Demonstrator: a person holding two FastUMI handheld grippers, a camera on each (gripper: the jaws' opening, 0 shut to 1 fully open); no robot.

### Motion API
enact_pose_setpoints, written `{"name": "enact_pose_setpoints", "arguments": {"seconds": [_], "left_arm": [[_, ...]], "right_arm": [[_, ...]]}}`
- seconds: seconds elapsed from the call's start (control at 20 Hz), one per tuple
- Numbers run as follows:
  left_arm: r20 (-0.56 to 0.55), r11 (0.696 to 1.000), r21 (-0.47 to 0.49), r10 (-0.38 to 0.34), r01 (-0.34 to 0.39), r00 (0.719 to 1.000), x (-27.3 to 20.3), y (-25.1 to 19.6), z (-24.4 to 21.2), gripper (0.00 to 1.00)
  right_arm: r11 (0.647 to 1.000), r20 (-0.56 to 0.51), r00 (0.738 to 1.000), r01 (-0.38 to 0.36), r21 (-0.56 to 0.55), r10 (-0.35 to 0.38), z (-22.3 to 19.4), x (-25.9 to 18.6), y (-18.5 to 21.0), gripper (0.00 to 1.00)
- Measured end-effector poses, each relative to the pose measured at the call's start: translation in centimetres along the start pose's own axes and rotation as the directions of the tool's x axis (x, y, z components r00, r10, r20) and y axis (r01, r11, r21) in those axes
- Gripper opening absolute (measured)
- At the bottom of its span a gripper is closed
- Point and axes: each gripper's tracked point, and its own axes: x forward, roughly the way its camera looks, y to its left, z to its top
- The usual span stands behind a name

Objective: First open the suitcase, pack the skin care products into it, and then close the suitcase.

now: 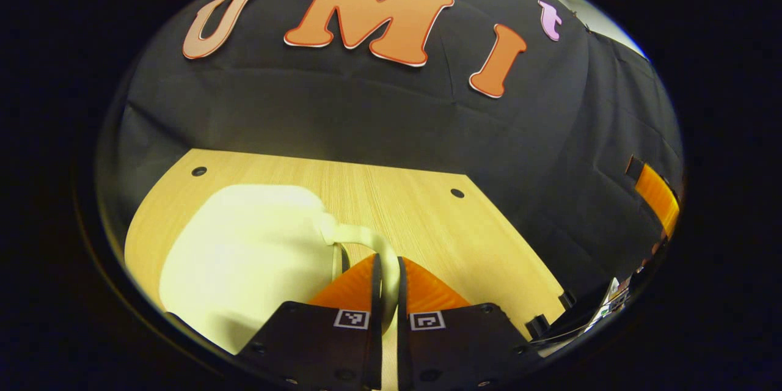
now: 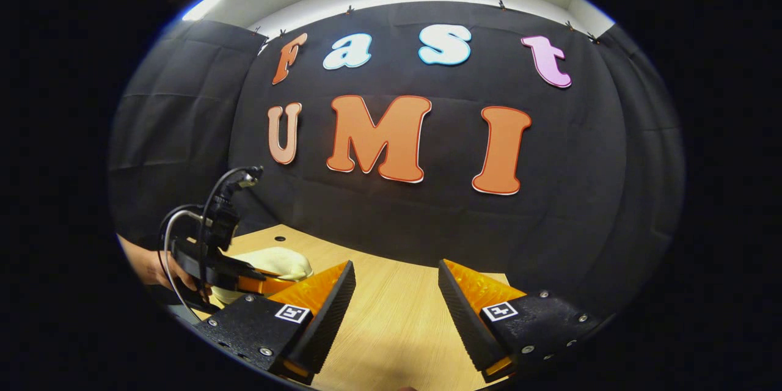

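- In the left gripper view, the left gripper [image 1: 386, 266] points forward over a light wooden table [image 1: 415, 208]. Its two orange fingers [image 1: 351, 287] are pressed close together, pinching the curved, cream-coloured handle [image 1: 366, 241] of the suitcase between them.
- The suitcase [image 1: 244, 256] is a pale cream, rounded hard shell. It lies on the table to the left of the gripper, its handle arching out to the right, into the fingers. The case looks closed, though its far edge cannot be seen clearly.
- Two small dark holes [image 1: 199, 171] sit in the tabletop near its far edge.
- In the right gripper view, the right gripper [image 2: 397, 284] hangs above the same table [image 2: 391, 324]. Its orange fingers [image 2: 470, 290] stand wide apart with only bare wood between them; it holds nothing.
- Farther off at the left of that view, a hand [image 2: 153, 266] holds the left gripper [image 2: 272, 284], which has black cables [image 2: 208, 208] looping up from it, against the cream suitcase [image 2: 275, 261].
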Motion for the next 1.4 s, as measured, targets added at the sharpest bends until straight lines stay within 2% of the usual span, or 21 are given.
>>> {"name": "enact_pose_setpoints", "arguments": {"seconds": [0.25,0.45,0.55,0.6,0.65,0.8,0.85,0.9,1.0,1.1,1.25,1.3,1.4], "left_arm": [[-0.115,0.998,0.061,0.029,-0.023,0.993,2.7,-1.6,-4.4,0.12],[-0.165,0.996,0.082,0.045,-0.032,0.985,3.4,-2.3,-6.2,0.18],[-0.162,0.994,0.108,0.033,-0.015,0.986,2.8,-2.5,-5.9,0.25],[-0.130,0.994,0.105,-0.004,0.018,0.991,2.4,-3.4,-4.8,0.37],[-0.099,0.995,0.095,-0.031,0.041,0.995,2.0,-4.3,-3.8,0.38],[0.052,0.996,0.077,-0.042,0.038,0.998,-0.5,-5.5,1.8,0.56],[0.093,0.996,0.082,-0.046,0.039,0.995,-1.2,-6.0,3.5,0.58],[0.152,0.995,0.095,-0.043,0.028,0.987,-2.5,-6.3,6.0,0.76],[0.218,0.994,0.108,-0.055,0.032,0.974,-3.8,-7.4,8.4,0.80],[0.272,0.993,0.116,-0.053,0.022,0.961,-5.5,-7.4,10.3,0.96],[0.357,0.991,0.130,-0.026,-0.022,0.934,-7.5,-7.0,12.6,0.97],[0.412,0.985,0.133,0.046,-0.110,0.910,-8.7,-5.5,13.8,0.97],[0.458,0.972,0.140,0.104,-0.187,0.883,-10.1,-4.8,14.6,0.97]], "right_arm": [[1.000,-0.023,1.000,0.010,0.005,-0.009,-1.0,-0.2,-0.7,0.87],[1.000,-0.031,1.000,0.004,0.010,-0.004,-1.5,-0.1,-0.5,0.87],[1.000,-0.036,0.999,0.001,0.002,-0.001,-1.6,0.1,-0.2,0.87],[1.000,-0.039,0.999,-0.008,0.002,0.008,-1.7,0.3,0.1,0.88],[1.000,-0.041,0.999,-0.012,0.001,0.012,-1.7,0.4,0.3,0.88],[1.000,-0.032,0.999,-0.023,0.005,0.023,-1.0,0.7,0.7,0.87],[1.000,-0.019,1.000,-0.022,0.005,0.022,-0.5,1.0,0.8,0.87],[1.000,-0.009,1.000,-0.024,0.007,0.024,-0.2,1.3,1.0,0.87],[1.000,0.006,1.000,-0.021,0.013,0.021,0.5,1.6,1.2,0.87],[1.000,0.026,1.000,-0.013,0.017,0.013,1.4,1.8,1.3,0.87],[1.000,0.078,0.997,0.011,0.012,-0.012,3.2,1.9,1.2,0.87],[1.000,0.108,0.994,0.030,0.004,-0.031,4.2,1.8,1.1,0.87],[0.998,0.137,0.989,0.064,0.000,-0.063,5.2,1.6,0.8,0.87]]}}
